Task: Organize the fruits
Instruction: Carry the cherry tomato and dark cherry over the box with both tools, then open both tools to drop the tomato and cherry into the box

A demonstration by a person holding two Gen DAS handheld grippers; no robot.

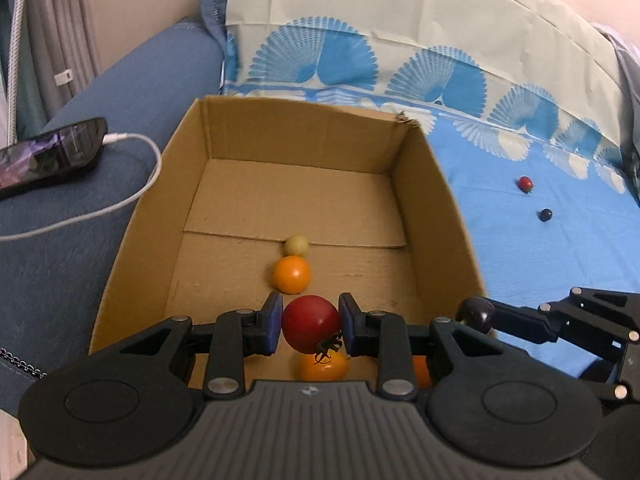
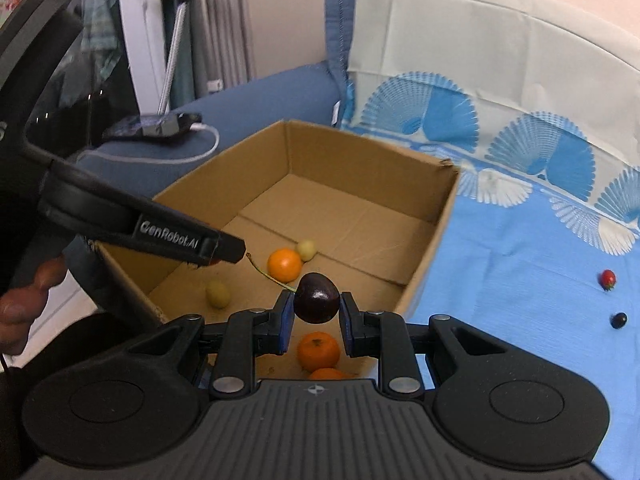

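I have the left gripper (image 1: 311, 326) clamped on a red tomato (image 1: 311, 323) and the right gripper (image 2: 316, 312) clamped on a dark cherry (image 2: 317, 298), each pinched at its widest so it cannot roll out. Both grippers tilt down over the near end of the cardboard box (image 1: 224, 128), where oranges (image 1: 291, 275) already lie. A strawberry (image 1: 525, 183) and a dark berry (image 1: 545, 215) remain on the blue bedsheet (image 1: 520, 264).
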